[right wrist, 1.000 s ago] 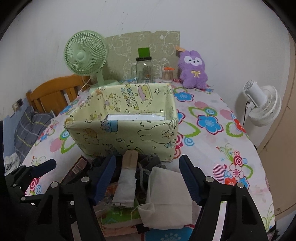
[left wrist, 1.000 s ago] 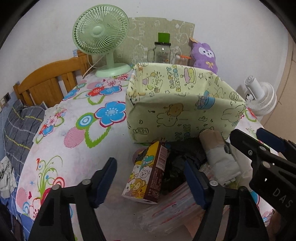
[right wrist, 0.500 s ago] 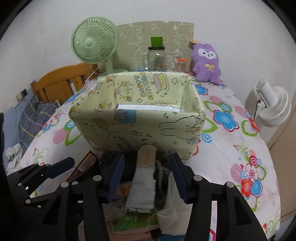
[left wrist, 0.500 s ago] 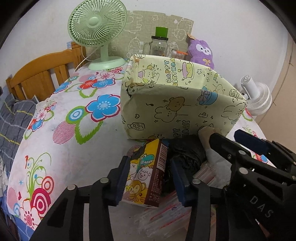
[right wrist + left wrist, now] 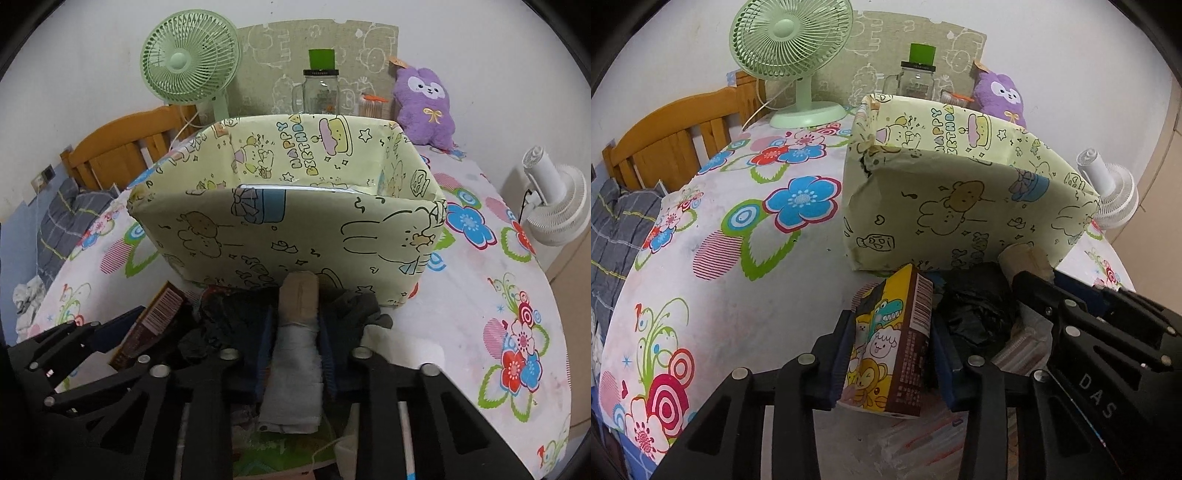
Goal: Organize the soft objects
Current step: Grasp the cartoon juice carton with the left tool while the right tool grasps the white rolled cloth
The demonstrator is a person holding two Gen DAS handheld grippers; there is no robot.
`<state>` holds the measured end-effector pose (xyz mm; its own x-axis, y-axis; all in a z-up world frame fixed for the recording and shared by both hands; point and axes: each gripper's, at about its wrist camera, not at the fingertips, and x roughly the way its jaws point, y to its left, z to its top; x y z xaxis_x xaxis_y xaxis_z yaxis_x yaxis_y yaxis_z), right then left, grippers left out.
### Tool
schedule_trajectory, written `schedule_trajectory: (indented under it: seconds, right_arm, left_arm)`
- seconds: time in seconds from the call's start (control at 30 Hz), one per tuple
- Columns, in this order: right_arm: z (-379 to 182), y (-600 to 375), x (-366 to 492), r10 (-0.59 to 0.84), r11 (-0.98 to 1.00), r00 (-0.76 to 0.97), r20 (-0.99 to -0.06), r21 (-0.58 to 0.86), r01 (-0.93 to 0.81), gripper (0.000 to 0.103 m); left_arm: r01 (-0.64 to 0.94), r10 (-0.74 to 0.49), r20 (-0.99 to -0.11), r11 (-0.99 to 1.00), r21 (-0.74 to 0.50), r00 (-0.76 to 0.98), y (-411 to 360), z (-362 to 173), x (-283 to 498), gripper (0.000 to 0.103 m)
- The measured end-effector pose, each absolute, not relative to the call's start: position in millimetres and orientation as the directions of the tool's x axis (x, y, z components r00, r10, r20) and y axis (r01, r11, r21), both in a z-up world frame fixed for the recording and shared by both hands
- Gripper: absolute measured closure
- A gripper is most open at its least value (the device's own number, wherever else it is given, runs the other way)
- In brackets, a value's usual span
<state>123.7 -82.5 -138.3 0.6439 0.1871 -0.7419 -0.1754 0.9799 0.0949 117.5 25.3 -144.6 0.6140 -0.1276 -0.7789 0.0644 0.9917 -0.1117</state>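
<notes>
We've got the left gripper (image 5: 886, 354) jaws just closing onto the carton (image 5: 886, 347), right gripper (image 5: 295, 354) clamped on the grey sock (image 5: 295, 369), both near the box (image 5: 288, 236).

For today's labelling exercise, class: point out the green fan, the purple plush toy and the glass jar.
green fan (image 5: 179, 61), right wrist view, centre hub of the grille.
purple plush toy (image 5: 424, 107), right wrist view, its belly.
glass jar (image 5: 320, 92), right wrist view, the clear body below the lid.
</notes>
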Motion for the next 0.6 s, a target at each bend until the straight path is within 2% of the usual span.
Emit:
schedule_trajectory:
  seconds: [0.17,0.43,0.6]
  right_arm:
    - [-138,-78,123,0.2,0.977,0.639,-0.743,0.099,-0.191,0.088]
    - [-123,-83,116,0.206,0.977,0.667,-0.716,0.111,-0.183,0.088]
    - [-113,-84,109,0.216,0.975,0.681,-0.7,0.117,-0.188,0.088]
  left_arm:
    - [0.067,-0.129,-0.778,0.992,-0.111,0.615,25,-144,117,0.065]
    - [0.073,-0.149,-0.755,0.988,-0.133,0.639,22,-133,111,0.075]
    - [0.078,-0.16,-0.739,0.986,-0.144,0.654,21,-124,106,0.077]
